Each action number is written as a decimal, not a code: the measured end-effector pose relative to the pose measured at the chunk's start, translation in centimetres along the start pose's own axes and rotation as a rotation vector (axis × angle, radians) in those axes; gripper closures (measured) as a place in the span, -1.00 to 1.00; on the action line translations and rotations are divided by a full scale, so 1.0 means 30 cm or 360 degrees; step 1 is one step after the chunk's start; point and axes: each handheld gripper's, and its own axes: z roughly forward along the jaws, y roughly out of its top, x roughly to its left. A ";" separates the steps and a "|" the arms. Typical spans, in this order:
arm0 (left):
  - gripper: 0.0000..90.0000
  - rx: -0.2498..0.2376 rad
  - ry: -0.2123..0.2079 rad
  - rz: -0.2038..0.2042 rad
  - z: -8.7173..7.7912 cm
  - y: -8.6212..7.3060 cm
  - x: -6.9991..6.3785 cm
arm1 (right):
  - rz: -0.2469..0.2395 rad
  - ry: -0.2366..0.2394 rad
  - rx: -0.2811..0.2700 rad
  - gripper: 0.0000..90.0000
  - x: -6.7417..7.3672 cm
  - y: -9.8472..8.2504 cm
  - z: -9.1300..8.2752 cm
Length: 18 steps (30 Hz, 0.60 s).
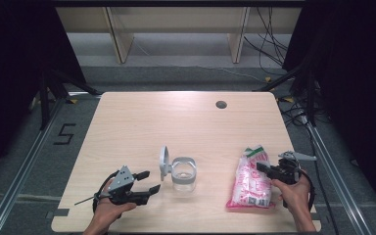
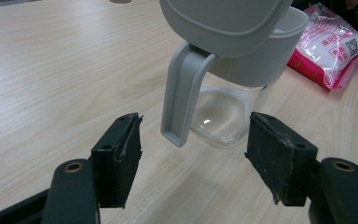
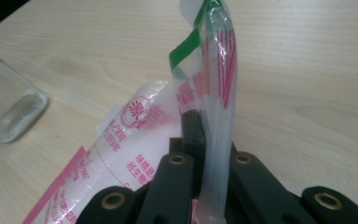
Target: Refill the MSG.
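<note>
On a pale wooden bench [image 1: 142, 122], a clear jar [image 1: 183, 174] with a grey rim stands near the middle, its hinged lid [image 1: 164, 162] flipped open, and a pink-and-white bag [image 1: 252, 183] lies well to its right. The right claw [image 1: 269, 170] is clamped on the bag's top edge, so the pick-up looks begun; lifting and pouring are likely left. The left claw [image 1: 149, 182] waits wide and empty just beside the jar's handle [image 2: 179, 95].

Pink-and-white printed plastic bag [image 1: 252, 182] with green stripe; clear glass jar [image 1: 183, 174] with grey lid; pale wood-grain table [image 1: 186, 122].
</note>
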 end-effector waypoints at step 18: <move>-0.24 -0.0015 -0.0050 0.0007 0.002 0.004 -0.038 | -0.0138 0.0163 -0.0281 1.00 0.100 0.071 -0.105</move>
